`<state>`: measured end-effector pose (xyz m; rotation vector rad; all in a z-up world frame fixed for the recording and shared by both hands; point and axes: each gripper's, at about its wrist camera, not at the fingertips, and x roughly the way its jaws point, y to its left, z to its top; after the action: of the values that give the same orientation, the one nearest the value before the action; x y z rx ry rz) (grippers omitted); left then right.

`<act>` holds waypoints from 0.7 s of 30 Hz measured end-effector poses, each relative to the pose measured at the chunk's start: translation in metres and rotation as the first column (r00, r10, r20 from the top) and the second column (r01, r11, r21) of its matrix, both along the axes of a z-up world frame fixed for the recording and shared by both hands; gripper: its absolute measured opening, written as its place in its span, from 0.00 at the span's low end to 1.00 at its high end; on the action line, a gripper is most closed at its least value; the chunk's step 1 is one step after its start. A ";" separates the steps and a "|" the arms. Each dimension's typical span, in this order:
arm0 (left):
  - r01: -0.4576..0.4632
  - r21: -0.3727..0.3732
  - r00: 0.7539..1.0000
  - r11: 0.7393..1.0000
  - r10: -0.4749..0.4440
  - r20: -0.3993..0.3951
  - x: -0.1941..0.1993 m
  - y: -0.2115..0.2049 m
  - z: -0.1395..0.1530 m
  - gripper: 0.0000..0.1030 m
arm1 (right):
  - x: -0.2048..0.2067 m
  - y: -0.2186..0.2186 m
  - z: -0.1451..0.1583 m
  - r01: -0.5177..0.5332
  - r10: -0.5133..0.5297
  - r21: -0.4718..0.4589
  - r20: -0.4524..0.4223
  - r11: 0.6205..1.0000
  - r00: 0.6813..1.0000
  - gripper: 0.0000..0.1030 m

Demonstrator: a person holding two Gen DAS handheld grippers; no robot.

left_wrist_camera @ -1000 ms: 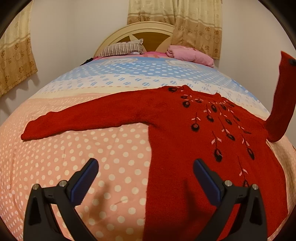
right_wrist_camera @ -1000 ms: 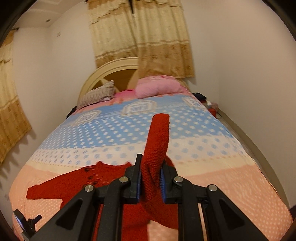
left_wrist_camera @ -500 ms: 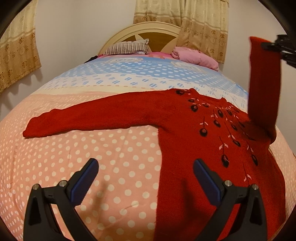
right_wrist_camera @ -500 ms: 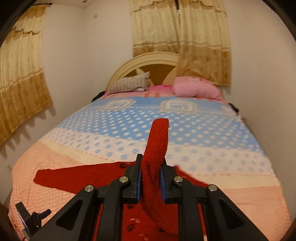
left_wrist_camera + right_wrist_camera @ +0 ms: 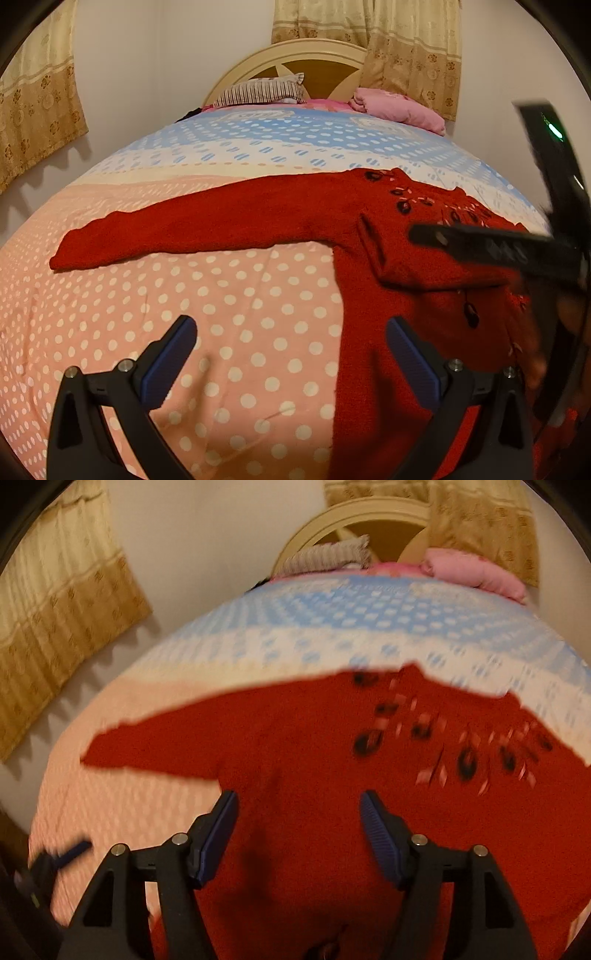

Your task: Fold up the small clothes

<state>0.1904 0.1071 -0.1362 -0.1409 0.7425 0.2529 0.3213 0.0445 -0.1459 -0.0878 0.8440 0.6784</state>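
Note:
A small red knitted sweater (image 5: 369, 229) with dark flower embroidery lies flat on the dotted bedspread (image 5: 221, 314). Its left sleeve (image 5: 166, 232) stretches out to the left. Its right sleeve (image 5: 413, 266) lies folded across the chest. My left gripper (image 5: 291, 354) is open and empty, low over the bedspread at the sweater's left edge. My right gripper (image 5: 299, 830) is open and empty, just above the sweater's body (image 5: 314, 757); it shows in the left wrist view (image 5: 498, 247) as a dark blurred bar over the chest.
The bed has a cream headboard (image 5: 295, 55), a striped pillow (image 5: 262, 88) and a pink pillow (image 5: 399, 107) at the far end. Curtains (image 5: 406, 48) hang behind. White walls close in on both sides.
My right gripper has carried the raised right sleeve down and left across the chest, opened and let it go. The left gripper has stayed open and shifted slightly.

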 end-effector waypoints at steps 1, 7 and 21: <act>0.007 -0.005 1.000 1.000 -0.007 -0.004 0.000 0.000 -0.001 1.00 | -0.004 -0.007 -0.001 -0.002 0.002 -0.005 0.003 1.000 1.000 0.67; 0.069 -0.003 0.998 0.998 -0.069 0.013 0.001 -0.007 0.010 1.00 | -0.020 -0.087 0.008 0.064 -0.062 -0.058 0.035 0.996 0.997 0.67; 0.207 -0.163 0.974 0.965 -0.219 -0.063 0.091 -0.026 -0.013 0.45 | -0.039 -0.206 -0.015 0.368 -0.367 -0.036 0.027 0.929 0.930 0.71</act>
<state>0.2819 0.0815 -0.1488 -0.1978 0.8512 -0.0054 0.2822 -0.1617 -0.1612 0.0281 0.8274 0.3068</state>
